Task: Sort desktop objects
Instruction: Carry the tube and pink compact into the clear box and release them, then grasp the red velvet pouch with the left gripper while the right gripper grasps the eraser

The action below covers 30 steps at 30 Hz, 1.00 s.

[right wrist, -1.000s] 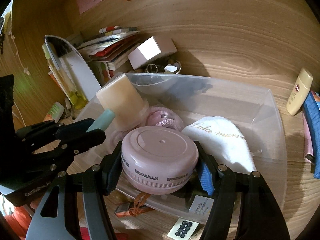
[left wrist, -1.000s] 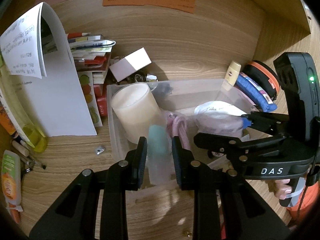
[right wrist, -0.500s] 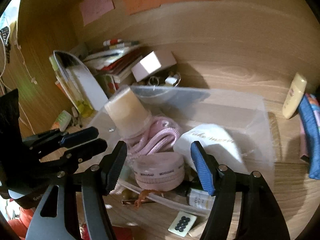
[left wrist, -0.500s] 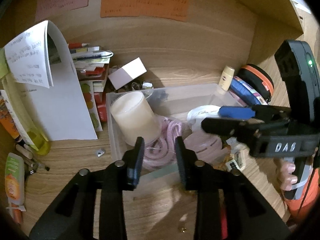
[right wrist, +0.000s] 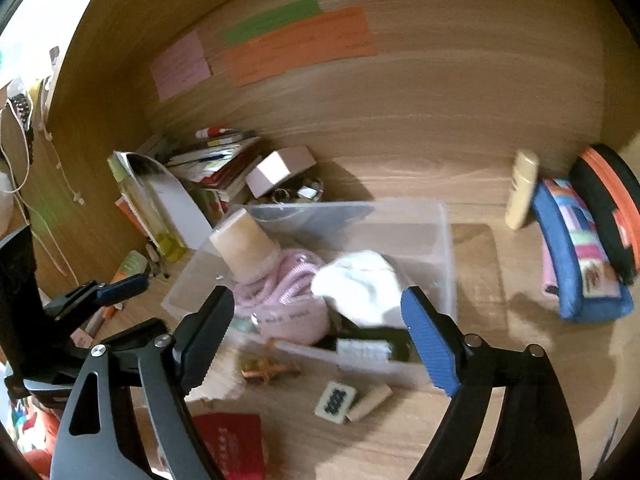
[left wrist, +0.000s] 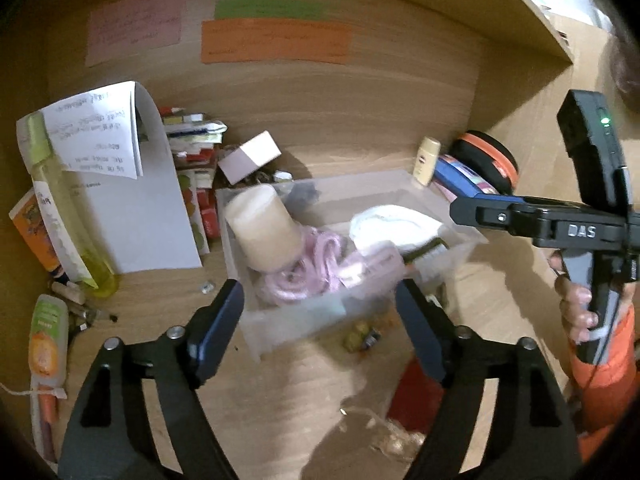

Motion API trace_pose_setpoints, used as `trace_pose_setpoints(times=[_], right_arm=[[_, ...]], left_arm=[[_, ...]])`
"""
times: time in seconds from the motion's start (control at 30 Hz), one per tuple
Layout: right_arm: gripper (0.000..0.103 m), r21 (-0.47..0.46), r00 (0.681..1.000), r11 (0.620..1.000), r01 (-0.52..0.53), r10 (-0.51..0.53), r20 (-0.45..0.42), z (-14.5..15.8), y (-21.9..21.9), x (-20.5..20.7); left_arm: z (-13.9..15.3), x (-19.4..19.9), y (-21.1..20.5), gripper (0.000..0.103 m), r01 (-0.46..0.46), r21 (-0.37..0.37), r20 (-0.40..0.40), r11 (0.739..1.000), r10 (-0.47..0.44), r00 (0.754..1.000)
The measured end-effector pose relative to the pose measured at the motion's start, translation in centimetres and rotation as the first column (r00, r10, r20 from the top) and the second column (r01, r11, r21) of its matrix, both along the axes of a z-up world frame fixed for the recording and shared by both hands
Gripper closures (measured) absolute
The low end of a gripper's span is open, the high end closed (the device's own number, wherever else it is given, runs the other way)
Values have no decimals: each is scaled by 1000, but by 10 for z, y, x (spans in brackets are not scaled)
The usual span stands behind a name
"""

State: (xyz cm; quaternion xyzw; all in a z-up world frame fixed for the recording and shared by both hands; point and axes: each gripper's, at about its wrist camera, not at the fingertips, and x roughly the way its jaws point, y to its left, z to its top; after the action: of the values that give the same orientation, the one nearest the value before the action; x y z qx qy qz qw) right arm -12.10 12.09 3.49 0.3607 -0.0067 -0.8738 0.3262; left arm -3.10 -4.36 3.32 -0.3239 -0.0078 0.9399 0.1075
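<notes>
A clear plastic bin (left wrist: 288, 324) (right wrist: 444, 236) on the wooden desk holds a cream cylinder (left wrist: 264, 232) (right wrist: 244, 244), a coiled pink cord (left wrist: 304, 276) (right wrist: 288, 280), a white cloth (left wrist: 396, 224) (right wrist: 356, 288), a pink round case (left wrist: 372, 268) (right wrist: 292, 320) and a brush (left wrist: 424, 252) (right wrist: 364, 350). My left gripper (left wrist: 320, 328) hangs just in front of the bin, its jaws opening with nothing gripped. My right gripper (right wrist: 320, 336) also hovers before the bin's near wall, jaws opening and holding nothing. In the left wrist view it reaches in from the right (left wrist: 480, 212).
A curled paper sheet (left wrist: 132, 200), stacked books (right wrist: 216, 160) and a small white box (left wrist: 250, 156) crowd the back left. At the right lie a cream tube (right wrist: 520, 188), a blue pouch (right wrist: 576, 264) and an orange-black case (right wrist: 612, 204). A red booklet (right wrist: 232, 444) and a small tile (right wrist: 335, 400) lie near the front.
The left gripper let go of a pale teal tube and opened wide. The right gripper released the pink round case into the bin and opened further. Both drew back and up.
</notes>
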Motion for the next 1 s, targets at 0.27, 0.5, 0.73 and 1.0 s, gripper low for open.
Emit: trace_pose_setpoints(times=[0.27, 0.5, 0.73, 1.0], right_arm=[[19, 43, 997, 998, 46, -48, 56, -24, 30, 2], [19, 95, 993, 995, 41, -52, 109, -47, 46, 1], [19, 158, 993, 987, -18, -1, 116, -59, 43, 8], [19, 192, 993, 981, -40, 18, 120, -70, 37, 11]], left_arm=[[-7, 24, 23, 8, 75, -40, 53, 996, -73, 996], [-21, 33, 44, 8, 139, -34, 119, 990, -134, 984], [-37, 35, 70, 8, 231, -59, 177, 971, -218, 960], [-63, 29, 88, 8, 302, -138, 256, 943, -261, 931]])
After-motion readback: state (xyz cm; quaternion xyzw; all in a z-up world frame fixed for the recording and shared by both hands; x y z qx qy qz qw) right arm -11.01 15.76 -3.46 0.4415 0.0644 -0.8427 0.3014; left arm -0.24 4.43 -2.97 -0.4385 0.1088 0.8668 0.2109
